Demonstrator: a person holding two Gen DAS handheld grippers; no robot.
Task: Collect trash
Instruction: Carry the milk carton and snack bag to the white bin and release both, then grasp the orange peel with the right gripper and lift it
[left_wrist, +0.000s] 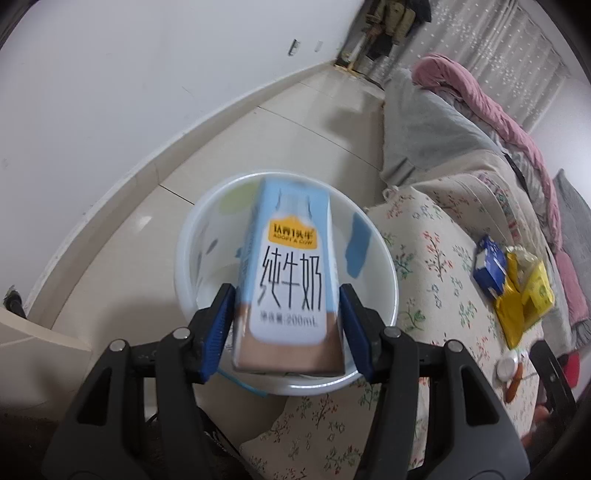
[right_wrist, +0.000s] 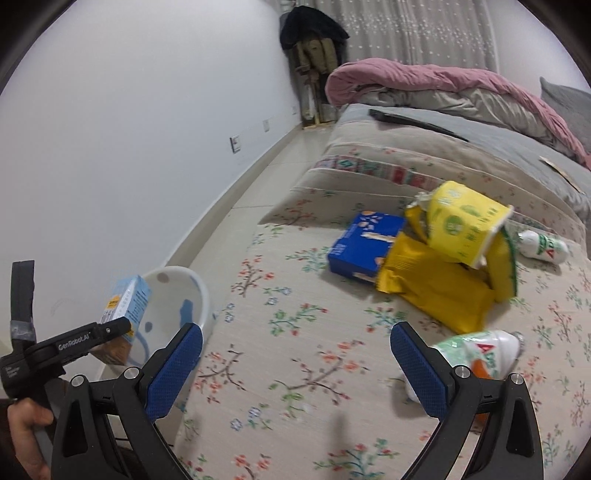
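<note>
While your left gripper has its jaws loose beside the milk carton above the white bin, it could tip off the rim; your right gripper hangs open, empty, over the bed.

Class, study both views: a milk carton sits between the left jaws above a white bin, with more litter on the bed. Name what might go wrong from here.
1. The milk carton hangs tilted over the white bin's near rim, so it may land outside.
2. The left gripper shows gaps beside the carton; it may slip early.
3. The right gripper, wide open, could knock the white bottle away.
</note>
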